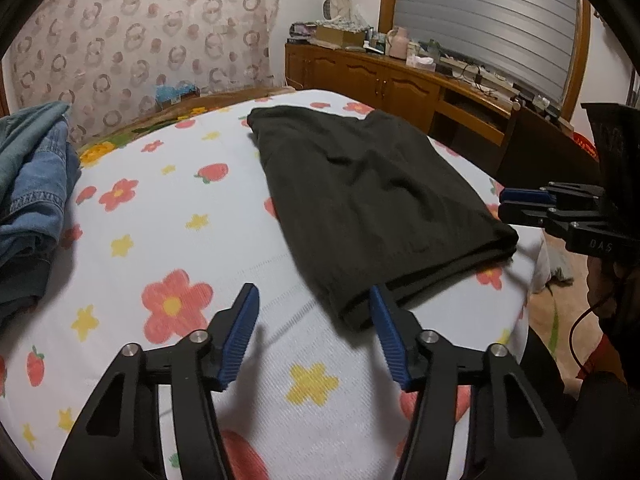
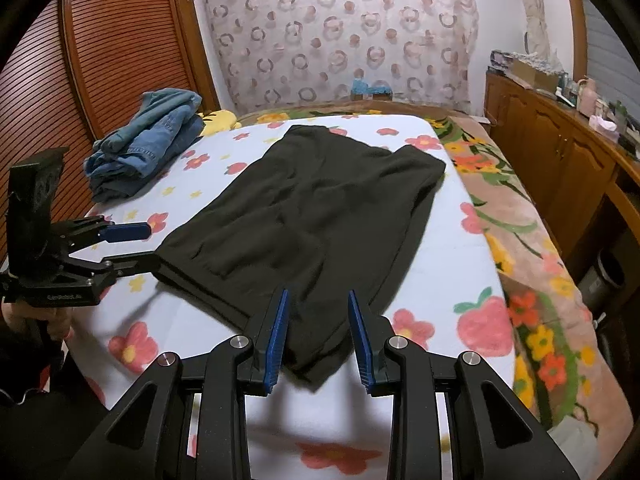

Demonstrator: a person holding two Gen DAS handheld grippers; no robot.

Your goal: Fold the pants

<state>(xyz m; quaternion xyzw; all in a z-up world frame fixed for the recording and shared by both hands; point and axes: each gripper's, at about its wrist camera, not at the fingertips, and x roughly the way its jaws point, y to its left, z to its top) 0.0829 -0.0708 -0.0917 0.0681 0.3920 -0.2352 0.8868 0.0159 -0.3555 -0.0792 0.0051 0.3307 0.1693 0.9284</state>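
1. While the fold is part done, the dark pants (image 2: 304,216) lie doubled and flat on the bed (image 2: 452,248), mid-sheet, their narrow end reaching toward the near edge.
2. Right gripper (image 2: 316,344): jaws parted, straddling the narrow end; the pads seem not to press the cloth.
3. Left gripper (image 1: 312,336): unclenched at the pants' near-left corner; one pad just beside the edge, nothing grasped.
4. Step judged: taking hold of the near end for a further fold.
5. Next move calls for both grippers to pinch all layers evenly, then carry them toward the far end.
6. Denim pile (image 2: 144,144): far-left corner of the bed, well apart.
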